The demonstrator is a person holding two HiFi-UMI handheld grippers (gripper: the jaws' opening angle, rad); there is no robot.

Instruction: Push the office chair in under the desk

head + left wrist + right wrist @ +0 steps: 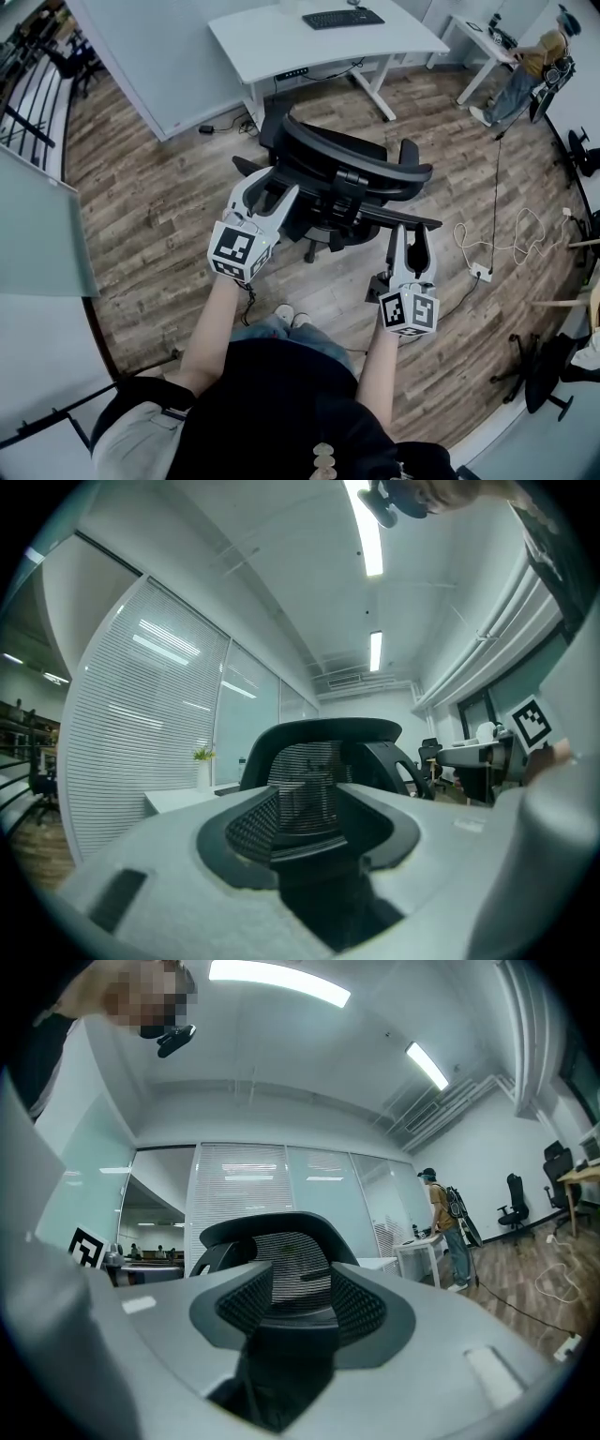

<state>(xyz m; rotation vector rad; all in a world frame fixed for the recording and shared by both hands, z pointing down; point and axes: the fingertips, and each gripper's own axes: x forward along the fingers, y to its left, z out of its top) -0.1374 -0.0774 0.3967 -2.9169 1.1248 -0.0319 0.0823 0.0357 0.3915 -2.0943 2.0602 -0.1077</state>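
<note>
The office chair is standing on the wood floor, well apart from the desk, its back facing us. We are holding it with the left gripper and right gripper, each clamped on a dark chair part. Most of the push is still awaiting us.

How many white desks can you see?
2: one desk ahead of the office chair, holding a keyboard; another desk at upper right beside a standing person. More may be hidden.

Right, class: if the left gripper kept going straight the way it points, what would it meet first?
The office chair: the left gripper sits right at its back, and a dark chair part fills the gap between its jaws, though contact is unclear.
</note>
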